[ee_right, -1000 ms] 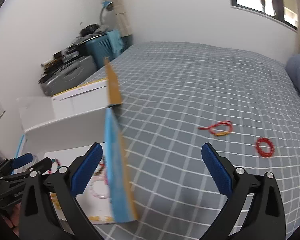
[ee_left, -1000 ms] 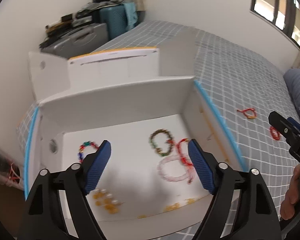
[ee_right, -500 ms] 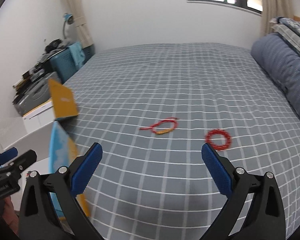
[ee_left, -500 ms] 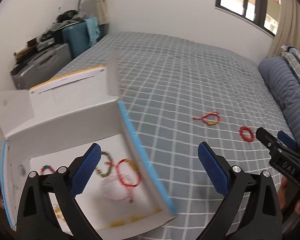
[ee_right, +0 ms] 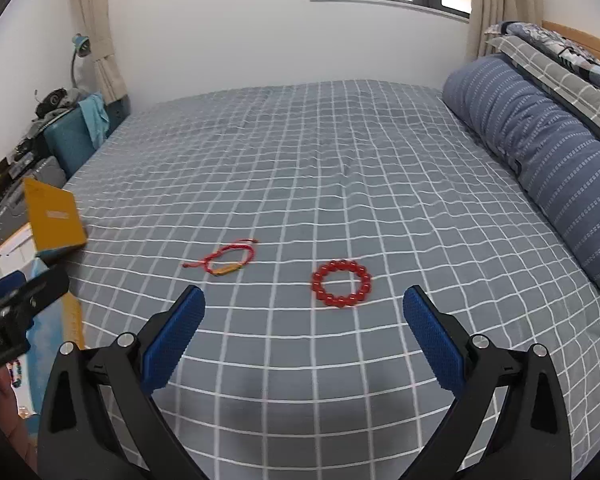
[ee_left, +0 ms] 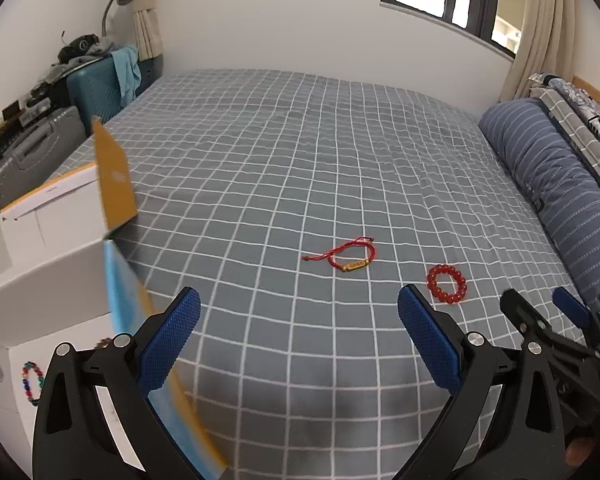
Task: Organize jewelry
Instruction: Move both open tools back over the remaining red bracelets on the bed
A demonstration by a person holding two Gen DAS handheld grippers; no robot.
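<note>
A red cord bracelet with a gold bar [ee_left: 350, 258] [ee_right: 228, 262] and a red bead bracelet [ee_left: 447, 289] [ee_right: 342, 283] lie on the grey checked bed. My left gripper [ee_left: 298, 344] is open and empty, hovering short of the cord bracelet. My right gripper [ee_right: 304, 344] is open and empty, hovering just short of the bead bracelet. The white jewelry box [ee_left: 48, 272] stands at the left; a multicoloured bead bracelet [ee_left: 32, 382] shows inside it.
The box's yellow flap [ee_left: 114, 178] [ee_right: 52, 220] stands upright at the bed's left edge. A blue striped bolster [ee_right: 540, 148] lies along the right side. Suitcases and clutter [ee_left: 32, 136] stand off the bed at far left.
Both grippers have swung right, away from the box, and now face the two bracelets on the bed. Both stay open and empty.
</note>
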